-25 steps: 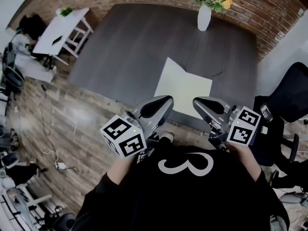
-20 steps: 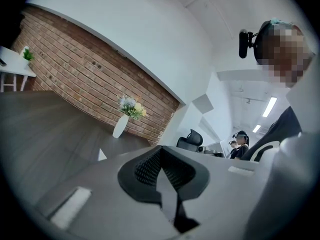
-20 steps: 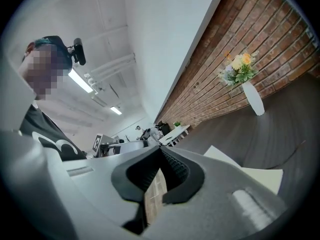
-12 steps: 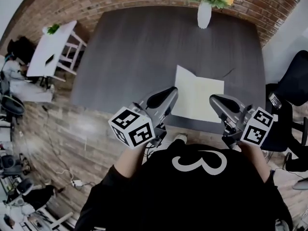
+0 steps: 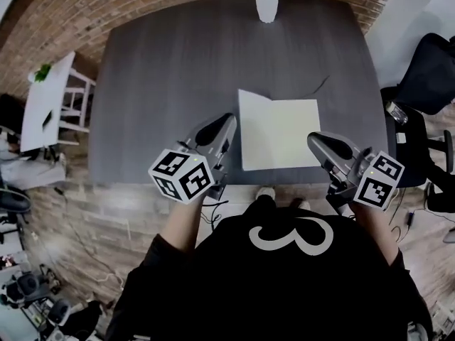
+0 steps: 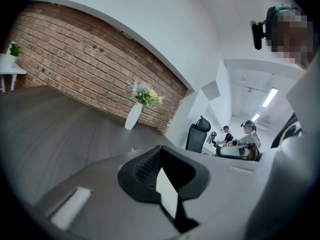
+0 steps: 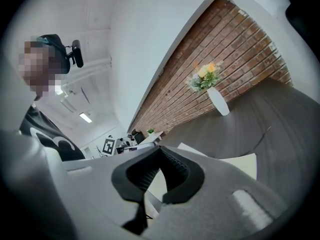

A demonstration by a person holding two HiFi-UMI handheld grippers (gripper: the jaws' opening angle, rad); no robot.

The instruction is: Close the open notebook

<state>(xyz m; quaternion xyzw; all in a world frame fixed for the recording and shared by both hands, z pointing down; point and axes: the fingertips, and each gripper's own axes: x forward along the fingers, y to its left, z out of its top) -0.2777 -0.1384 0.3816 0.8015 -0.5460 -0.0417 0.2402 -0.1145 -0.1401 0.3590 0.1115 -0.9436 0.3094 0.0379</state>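
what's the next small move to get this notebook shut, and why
Probably lower the right claw toward the right edge of the notebook, ready to lift that page over. The notebook lies open near the front edge of the table. The right claw and the left claw hover on either side of it, both shut and holding nothing.

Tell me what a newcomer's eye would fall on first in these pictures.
The open notebook stands out first, its white pages bright against the dark table, lying near the table's near edge. The left gripper and right gripper flank it, each with a black-and-white marker cube, and neither touches it. A white vase stands at the far edge, by the brick wall.
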